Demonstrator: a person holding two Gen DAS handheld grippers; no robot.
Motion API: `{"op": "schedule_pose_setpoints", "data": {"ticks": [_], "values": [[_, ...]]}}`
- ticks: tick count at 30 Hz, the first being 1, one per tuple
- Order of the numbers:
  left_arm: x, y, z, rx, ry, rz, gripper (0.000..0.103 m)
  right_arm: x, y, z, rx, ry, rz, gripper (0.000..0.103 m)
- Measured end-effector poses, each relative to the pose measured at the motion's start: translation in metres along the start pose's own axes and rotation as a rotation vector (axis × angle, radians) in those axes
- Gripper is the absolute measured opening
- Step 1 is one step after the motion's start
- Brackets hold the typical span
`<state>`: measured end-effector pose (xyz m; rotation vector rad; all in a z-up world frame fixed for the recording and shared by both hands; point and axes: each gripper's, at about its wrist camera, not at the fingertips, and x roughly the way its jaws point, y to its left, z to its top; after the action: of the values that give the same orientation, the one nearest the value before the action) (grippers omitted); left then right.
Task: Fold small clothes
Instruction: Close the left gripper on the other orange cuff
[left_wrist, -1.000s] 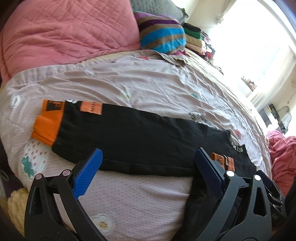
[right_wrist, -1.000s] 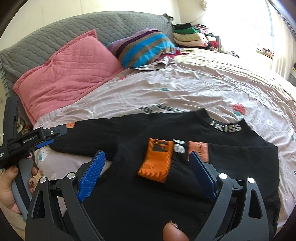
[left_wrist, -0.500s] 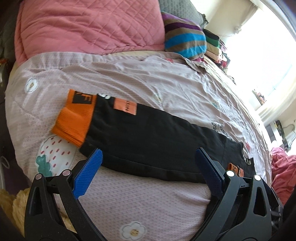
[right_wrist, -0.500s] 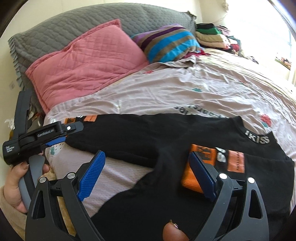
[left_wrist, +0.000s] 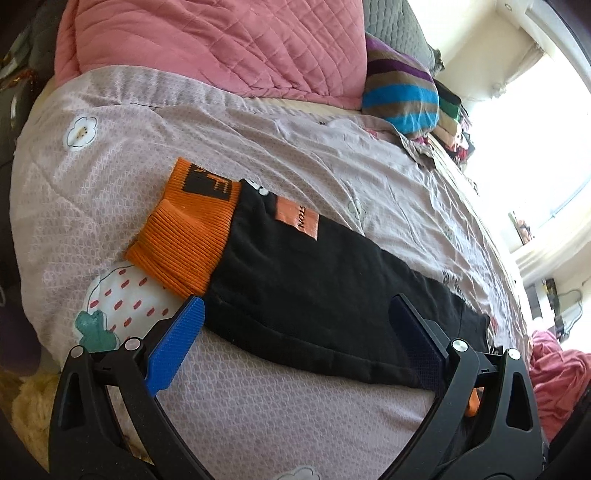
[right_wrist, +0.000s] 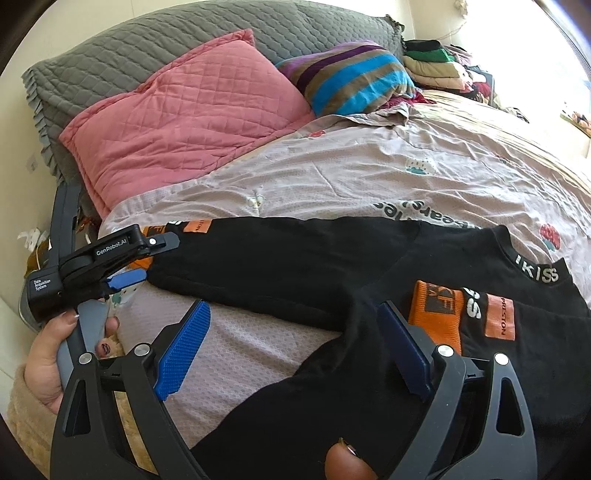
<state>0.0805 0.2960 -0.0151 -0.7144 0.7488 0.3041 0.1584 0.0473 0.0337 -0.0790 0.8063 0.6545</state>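
A black sweatshirt (right_wrist: 295, 266) lies flat on the bed with a white-lettered collar (right_wrist: 539, 273). One sleeve is folded across the chest, its orange cuff (right_wrist: 439, 314) pointing left. The other sleeve (left_wrist: 314, 288) stretches out to the left and ends in an orange cuff (left_wrist: 184, 240). My left gripper (left_wrist: 295, 306) is open, low over that sleeve just short of the cuff. In the right wrist view the left gripper (right_wrist: 147, 258) sits at the cuff end, held by a hand. My right gripper (right_wrist: 291, 308) is open above the sleeve's lower edge near the armpit, holding nothing.
The mauve printed bedsheet (right_wrist: 369, 177) covers the bed. A pink quilted pillow (right_wrist: 184, 122) and a striped pillow (right_wrist: 354, 77) lean on a grey headboard cover (right_wrist: 147, 44). Folded clothes (right_wrist: 436, 62) are stacked at the far corner. Pink fabric (left_wrist: 554, 376) lies right.
Both grippers have moved left along the outstretched sleeve. The left one is now close to the orange cuff. Both stay open, and the sweatshirt has not moved.
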Motion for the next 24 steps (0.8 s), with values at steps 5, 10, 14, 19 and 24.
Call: {"op": "schedule_pose_setpoints", "data": {"ticks": [5, 10, 14, 19, 24], "values": [[0.002, 0.007, 0.006, -0.027, -0.049, 0.018, 0.093, -0.003, -0.015, -0.005, 0.041, -0.002, -0.012, 0.091], [0.008, 0.012, 0.015, -0.047, -0.087, 0.025, 0.093, -0.008, -0.029, -0.011, 0.078, -0.001, -0.024, 0.091], [0.009, 0.014, 0.017, -0.071, -0.109, 0.026, 0.091, -0.015, -0.039, -0.015, 0.102, -0.009, -0.034, 0.091], [-0.004, 0.021, 0.004, -0.121, -0.121, 0.013, 0.089, -0.025, -0.052, -0.016, 0.132, -0.024, -0.041, 0.091], [-0.003, 0.027, -0.005, -0.163, -0.105, 0.021, 0.089, -0.03, -0.06, -0.019, 0.157, -0.034, -0.032, 0.091]]}}
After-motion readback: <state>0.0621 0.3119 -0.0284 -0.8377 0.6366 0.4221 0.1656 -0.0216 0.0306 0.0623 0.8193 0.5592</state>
